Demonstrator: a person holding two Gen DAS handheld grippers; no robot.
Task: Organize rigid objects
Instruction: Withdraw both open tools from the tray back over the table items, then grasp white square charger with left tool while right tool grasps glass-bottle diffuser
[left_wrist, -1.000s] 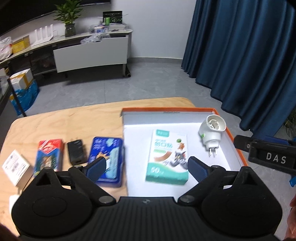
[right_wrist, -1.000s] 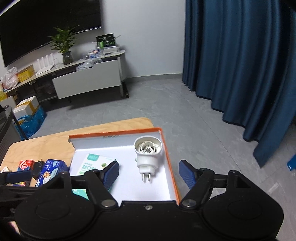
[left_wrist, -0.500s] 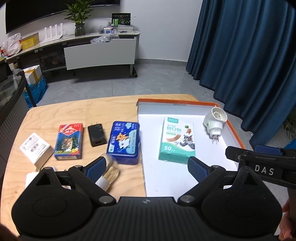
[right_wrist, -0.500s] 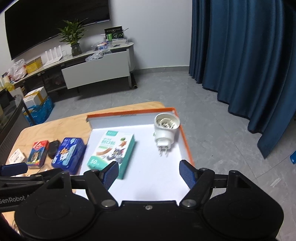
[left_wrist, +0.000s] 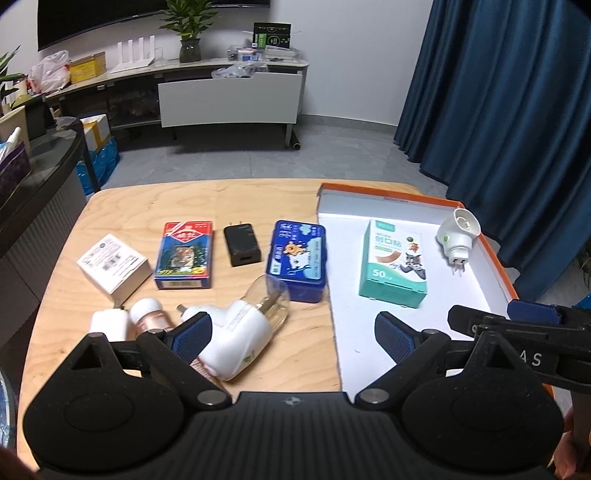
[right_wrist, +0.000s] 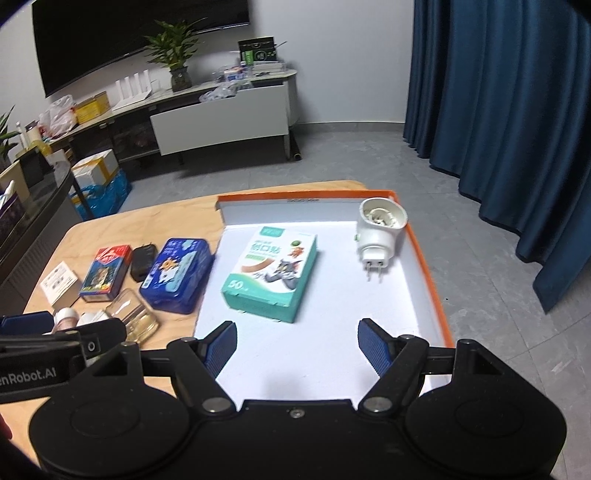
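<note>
Wooden table (left_wrist: 122, 206) | grey floor (left_wrist: 229, 155), blue curtain (left_wrist: 517, 110) | both claws wide (nothing held)

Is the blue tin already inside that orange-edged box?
No, the blue tin lies on the wooden table, just left of the orange-edged box.

Inside the orange-rimmed tray (right_wrist: 428, 266): a teal bandage box (right_wrist: 271, 271) lying flat, a white plug-in vaporizer (right_wrist: 378, 230) by its right wall. Left of the tray, a blue tin (left_wrist: 298, 260) lies flat.
</note>
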